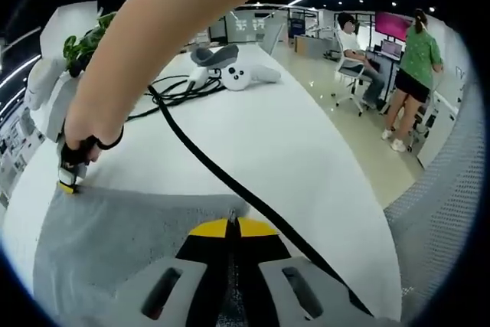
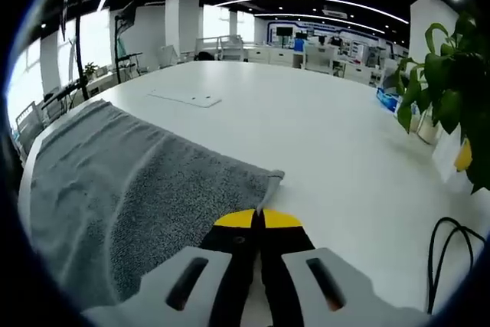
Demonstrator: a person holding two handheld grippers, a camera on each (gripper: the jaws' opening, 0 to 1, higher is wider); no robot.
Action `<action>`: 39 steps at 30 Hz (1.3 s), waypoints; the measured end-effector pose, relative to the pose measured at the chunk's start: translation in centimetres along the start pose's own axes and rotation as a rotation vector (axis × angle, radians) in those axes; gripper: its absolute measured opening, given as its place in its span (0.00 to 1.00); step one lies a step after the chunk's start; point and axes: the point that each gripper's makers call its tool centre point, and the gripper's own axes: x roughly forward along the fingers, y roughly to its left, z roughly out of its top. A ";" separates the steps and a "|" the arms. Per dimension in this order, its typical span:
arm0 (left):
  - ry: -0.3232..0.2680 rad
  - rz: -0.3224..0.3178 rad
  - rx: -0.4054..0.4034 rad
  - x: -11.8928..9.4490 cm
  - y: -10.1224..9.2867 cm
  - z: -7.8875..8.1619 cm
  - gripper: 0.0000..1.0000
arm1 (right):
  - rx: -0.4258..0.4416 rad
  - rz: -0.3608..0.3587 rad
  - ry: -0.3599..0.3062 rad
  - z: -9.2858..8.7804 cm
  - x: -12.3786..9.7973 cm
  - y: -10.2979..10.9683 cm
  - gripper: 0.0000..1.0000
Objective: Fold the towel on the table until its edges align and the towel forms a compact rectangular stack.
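The grey towel (image 2: 115, 189) lies flat on the white tabletop (image 2: 321, 128), and each gripper has its jaws closed on a corner of one edge, left gripper (image 1: 232, 223) and right gripper (image 2: 262, 216), probably to lift that edge over for a fold. The towel's near part is cut off below both views, and a black cable (image 1: 230, 178) crosses beside it

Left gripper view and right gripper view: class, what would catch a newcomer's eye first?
The grey towel spread flat on the white table, each gripper shut on an edge: left gripper, right gripper. Then the black cable running across the table past the towel.
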 end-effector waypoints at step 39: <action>-0.186 0.151 -0.102 -9.9 3.3 4.9 0.01 | 0.140 0.139 -0.221 10.2 -8.2 6.0 0.00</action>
